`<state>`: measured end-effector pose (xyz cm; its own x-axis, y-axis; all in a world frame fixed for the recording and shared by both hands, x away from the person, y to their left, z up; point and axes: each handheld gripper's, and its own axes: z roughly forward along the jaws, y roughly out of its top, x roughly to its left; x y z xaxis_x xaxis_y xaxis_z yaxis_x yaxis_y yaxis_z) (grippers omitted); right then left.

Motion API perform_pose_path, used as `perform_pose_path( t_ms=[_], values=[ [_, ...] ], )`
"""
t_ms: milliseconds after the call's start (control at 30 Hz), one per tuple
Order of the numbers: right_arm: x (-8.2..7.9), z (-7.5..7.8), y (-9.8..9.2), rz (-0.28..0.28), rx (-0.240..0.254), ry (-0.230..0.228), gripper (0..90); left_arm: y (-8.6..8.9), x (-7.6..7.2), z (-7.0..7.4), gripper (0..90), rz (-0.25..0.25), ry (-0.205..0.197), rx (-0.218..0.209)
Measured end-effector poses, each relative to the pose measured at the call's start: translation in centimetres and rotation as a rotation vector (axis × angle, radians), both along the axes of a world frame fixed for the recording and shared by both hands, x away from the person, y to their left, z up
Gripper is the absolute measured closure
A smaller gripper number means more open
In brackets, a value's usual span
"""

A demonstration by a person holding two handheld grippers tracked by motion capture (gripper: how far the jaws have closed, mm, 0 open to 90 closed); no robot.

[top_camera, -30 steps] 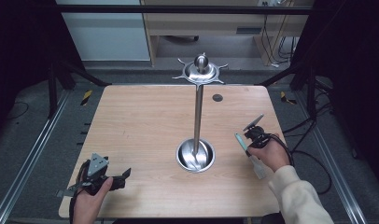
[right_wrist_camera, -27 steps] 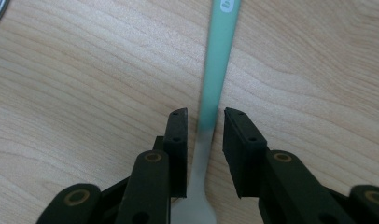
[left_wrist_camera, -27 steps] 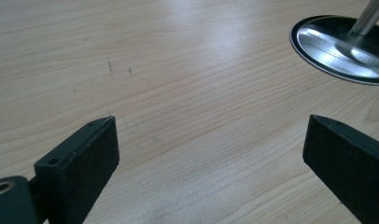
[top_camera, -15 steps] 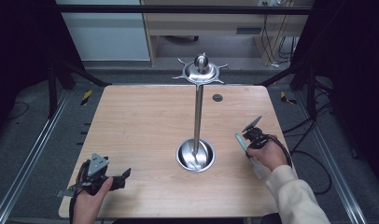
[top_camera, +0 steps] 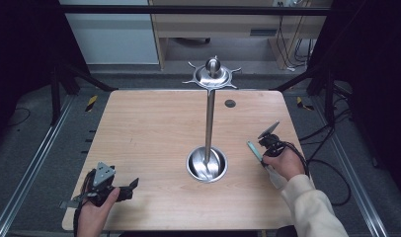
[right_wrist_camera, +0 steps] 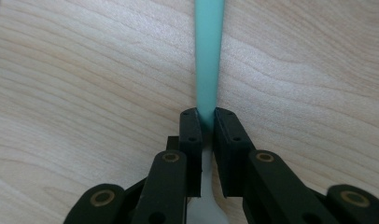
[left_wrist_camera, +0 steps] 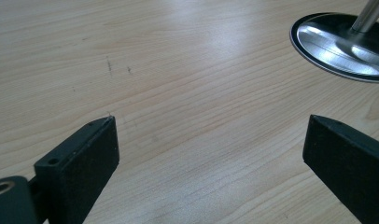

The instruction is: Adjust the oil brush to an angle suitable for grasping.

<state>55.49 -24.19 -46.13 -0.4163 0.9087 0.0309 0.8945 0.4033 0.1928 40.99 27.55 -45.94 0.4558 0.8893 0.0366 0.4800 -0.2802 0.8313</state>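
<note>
The jaws of the right gripper (right_wrist_camera: 205,122) have just been closing and are now clamped on a teal-handled utensil (right_wrist_camera: 209,56), which lies on the table (top_camera: 149,128) right of the steel stand (top_camera: 207,164). The grasp is judged complete; lifting can follow. The left gripper (left_wrist_camera: 211,140) is held wide open, empty, near left.

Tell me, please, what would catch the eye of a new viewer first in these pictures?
First, the tall steel stand in the middle of the wooden table, with its round shiny base and a star-shaped top with hooks. Next, the right gripper at the table's right side, whose jaws have just been closing on a utensil with a thin turquoise handle. The left gripper rests open at the near left corner.
</note>
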Motion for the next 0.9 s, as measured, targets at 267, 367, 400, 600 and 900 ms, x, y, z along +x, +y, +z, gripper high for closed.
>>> perform_pose_path(
  t_ms=[267,367,400,600,900],
  values=[
    [-0.4,4.0,-1.0,0.009,0.079,-0.087,82.1,0.0,0.0,0.0,3.2,0.001,-0.002,0.003],
    [-0.9,6.3,-1.7,0.011,0.133,-0.159,82.1,0.0,0.0,0.0,3.2,-0.001,-0.003,0.003],
    [-1.1,7.2,-2.0,0.02,0.157,-0.197,82.1,0.0,0.0,0.1,3.2,-0.003,-0.004,0.006],
    [-2.7,10.7,-2.8,0.017,0.303,-0.362,82.1,0.0,-0.1,0.1,3.2,-0.006,-0.006,0.008],
    [-5.2,14.2,-2.7,0.044,0.436,-0.524,82.2,0.1,0.0,0.0,3.2,0.003,-0.005,0.004]
  ],
)
